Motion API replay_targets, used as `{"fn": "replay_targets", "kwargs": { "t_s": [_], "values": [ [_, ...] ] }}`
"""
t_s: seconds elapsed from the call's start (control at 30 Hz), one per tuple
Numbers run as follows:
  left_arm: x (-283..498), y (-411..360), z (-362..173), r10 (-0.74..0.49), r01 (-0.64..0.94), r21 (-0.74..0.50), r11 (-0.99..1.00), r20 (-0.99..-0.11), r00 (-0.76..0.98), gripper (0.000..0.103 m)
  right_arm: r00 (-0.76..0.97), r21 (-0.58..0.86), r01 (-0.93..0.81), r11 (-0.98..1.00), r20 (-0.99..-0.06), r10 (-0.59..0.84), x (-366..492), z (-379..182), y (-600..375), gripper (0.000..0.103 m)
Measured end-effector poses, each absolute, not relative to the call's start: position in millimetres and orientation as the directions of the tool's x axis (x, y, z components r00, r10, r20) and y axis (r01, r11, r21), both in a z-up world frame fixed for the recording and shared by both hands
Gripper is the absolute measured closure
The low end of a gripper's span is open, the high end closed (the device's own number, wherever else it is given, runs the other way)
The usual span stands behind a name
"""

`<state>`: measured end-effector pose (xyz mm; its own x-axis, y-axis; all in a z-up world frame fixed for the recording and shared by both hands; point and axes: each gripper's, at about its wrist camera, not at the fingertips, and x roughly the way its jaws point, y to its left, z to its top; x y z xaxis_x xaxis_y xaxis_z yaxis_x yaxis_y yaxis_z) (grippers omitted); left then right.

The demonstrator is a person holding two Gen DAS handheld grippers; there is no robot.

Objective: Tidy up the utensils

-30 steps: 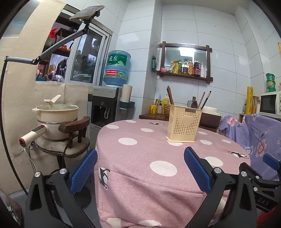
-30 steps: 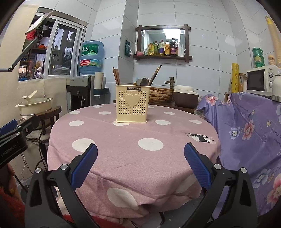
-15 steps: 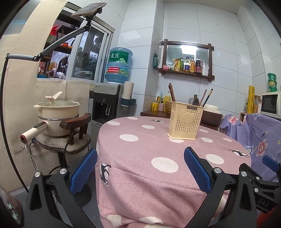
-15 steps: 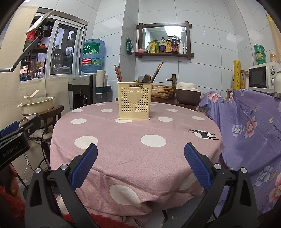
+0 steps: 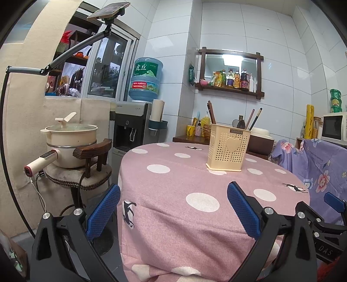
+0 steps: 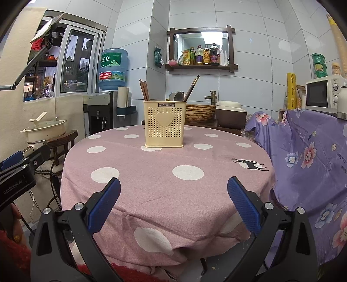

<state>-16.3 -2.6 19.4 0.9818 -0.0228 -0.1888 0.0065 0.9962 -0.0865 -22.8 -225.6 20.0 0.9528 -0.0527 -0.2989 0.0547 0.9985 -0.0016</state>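
Note:
A cream perforated utensil holder (image 5: 228,149) (image 6: 164,124) with a heart on its front stands upright on the round table with a pink polka-dot cloth (image 5: 184,182) (image 6: 151,164). Brown chopsticks (image 6: 143,90) and a dark spoon (image 6: 179,96) stick up out of it. My left gripper (image 5: 173,211) hangs open at the table's near left edge, nothing between its blue pads. My right gripper (image 6: 173,204) is open too, over the near edge, facing the holder from a distance. The left gripper's body (image 6: 15,180) shows at the left of the right wrist view.
A chair with a cream pot (image 5: 69,141) stands left of the table. Behind it are a water dispenser (image 5: 132,128) and a phone on a stand (image 5: 108,9). A purple flowered cover (image 6: 308,156) drapes furniture on the right, with a microwave (image 6: 323,95) above.
Both grippers have drawn back and down from the table; the holder looks farther and more of the table's near edge shows. Both stay open and empty.

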Motion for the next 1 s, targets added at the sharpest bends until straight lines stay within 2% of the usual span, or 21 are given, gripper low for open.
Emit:
{"fn": "replay_targets", "kwargs": {
  "t_s": [1.0],
  "values": [
    [-16.1, 1.9, 10.8, -0.027, 0.008, -0.09, 0.996, -0.209, 0.978, 0.005, 0.951, 0.001, 0.054, 0.999, -0.304, -0.051, -23.4, 18.7, -224.5, 0.006]
  ]
}}
